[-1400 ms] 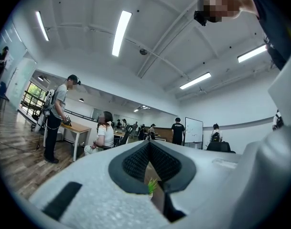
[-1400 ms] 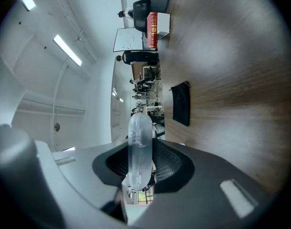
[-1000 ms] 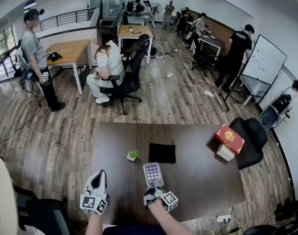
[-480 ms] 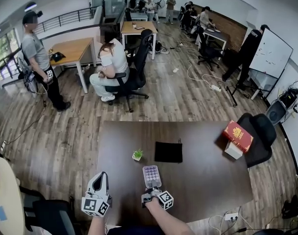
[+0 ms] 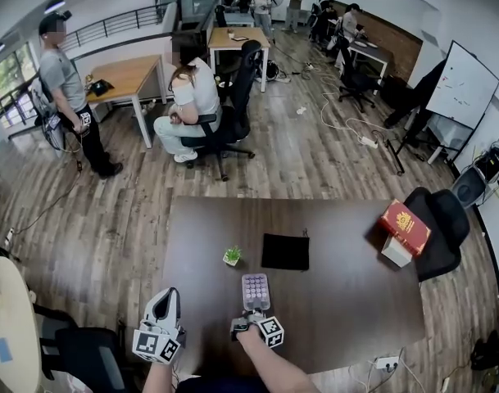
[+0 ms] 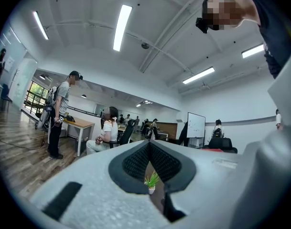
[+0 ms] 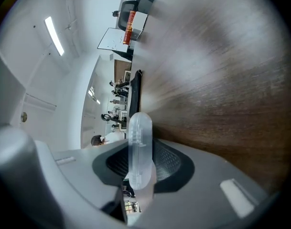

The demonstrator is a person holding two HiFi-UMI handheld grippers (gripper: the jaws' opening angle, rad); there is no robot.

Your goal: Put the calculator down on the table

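The jaws of the right gripper (image 5: 253,316) stand narrow and pinch the near end of the calculator (image 5: 255,291), which sits edge-on between the pads (image 7: 168,162). It is low over the near middle of the desk (image 5: 347,301); I cannot tell if it touches. It looks light, stiff and smooth, so it may slip; the flat faces give the best hold. The left gripper (image 5: 165,297) has its jaws together, with nothing between them.

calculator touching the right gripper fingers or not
Touching. The right gripper view shows the calculator edge-on, pinched between the fingers of the right gripper.
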